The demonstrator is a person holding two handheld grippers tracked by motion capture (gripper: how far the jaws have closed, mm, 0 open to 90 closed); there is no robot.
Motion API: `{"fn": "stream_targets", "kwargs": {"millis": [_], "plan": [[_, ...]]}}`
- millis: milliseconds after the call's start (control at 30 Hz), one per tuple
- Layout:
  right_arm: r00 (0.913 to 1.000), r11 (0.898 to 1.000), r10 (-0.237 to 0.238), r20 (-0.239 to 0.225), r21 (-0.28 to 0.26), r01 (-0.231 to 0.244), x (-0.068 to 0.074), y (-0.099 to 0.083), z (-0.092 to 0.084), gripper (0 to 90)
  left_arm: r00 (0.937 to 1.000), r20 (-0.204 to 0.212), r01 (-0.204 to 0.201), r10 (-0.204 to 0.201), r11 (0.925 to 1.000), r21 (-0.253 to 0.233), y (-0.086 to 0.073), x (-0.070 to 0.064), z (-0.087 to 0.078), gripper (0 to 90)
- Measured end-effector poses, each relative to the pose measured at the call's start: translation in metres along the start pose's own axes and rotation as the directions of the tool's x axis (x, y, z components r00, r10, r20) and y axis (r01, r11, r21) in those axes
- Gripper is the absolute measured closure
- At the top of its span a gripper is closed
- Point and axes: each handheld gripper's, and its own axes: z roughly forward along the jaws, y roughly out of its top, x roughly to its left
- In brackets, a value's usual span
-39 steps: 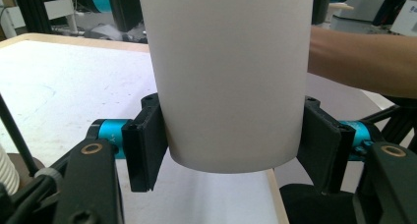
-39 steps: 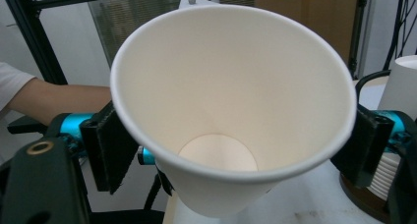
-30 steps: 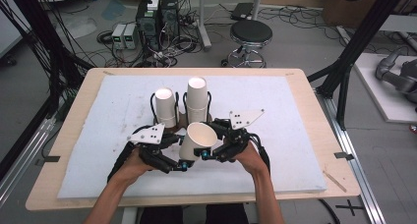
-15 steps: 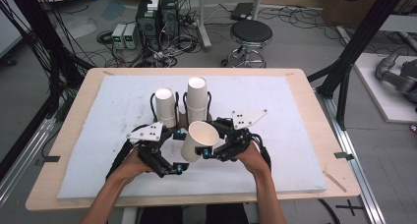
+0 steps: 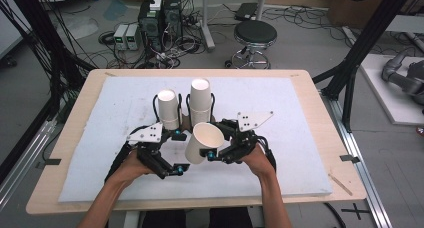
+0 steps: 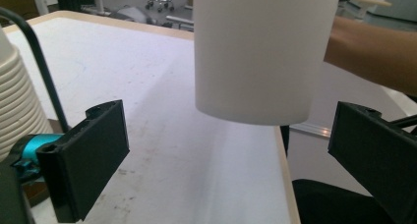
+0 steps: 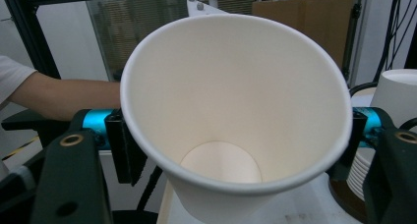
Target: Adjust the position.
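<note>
A white paper cup (image 5: 204,142) hangs tilted over the mat, its mouth towards my right gripper (image 5: 217,141). The right gripper (image 7: 241,135) is shut on the cup (image 7: 236,111) near the rim, where its jaws have just been closing. My left gripper (image 5: 181,152) stands open around the cup's base, its jaws having just been opening. In the left gripper view the cup (image 6: 260,52) floats between the fingers (image 6: 83,160) with gaps on both sides of the left gripper (image 6: 226,150).
Two stacks of paper cups (image 5: 168,108) (image 5: 200,95) stand in black wire holders just behind the grippers, on the white mat (image 5: 300,138). One stack (image 6: 14,101) sits close at the left gripper's side. A stool (image 5: 255,35) and equipment lie on the floor beyond.
The left gripper's jaws have spread apart off the cup's base. The cup stays in the right gripper, and both hands keep their place.
</note>
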Motion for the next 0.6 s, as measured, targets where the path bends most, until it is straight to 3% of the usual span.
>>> {"fn": "stream_targets", "kwargs": {"millis": [367, 500, 567, 600], "plan": [[0.9977, 1.000, -0.015, 0.066, 0.019, 0.014, 0.001, 0.002, -0.006, 28.0, 0.9960, -0.084, -0.022, 0.031, 0.9940, 0.107, -0.001, -0.003, -0.008, 1.7], [0.9954, 0.999, -0.025, 0.092, 0.033, 0.022, 0.001, 0.002, -0.008, 28.0, 0.9912, -0.126, -0.026, 0.041, 0.9922, 0.122, -0.005, -0.003, -0.012, 1.7], [0.9934, 0.999, -0.020, 0.113, 0.044, 0.015, 0.001, 0.001, -0.011, 28.0, 0.9839, -0.174, -0.020, 0.042, 0.9916, 0.128, -0.010, -0.003, -0.018, 1.7], [0.9924, 0.999, -0.018, 0.122, 0.045, 0.013, 0.001, 0.001, -0.013, 28.0, 0.9839, -0.174, -0.020, 0.042, 0.9916, 0.128, -0.010, -0.003, -0.018, 1.7]]}}
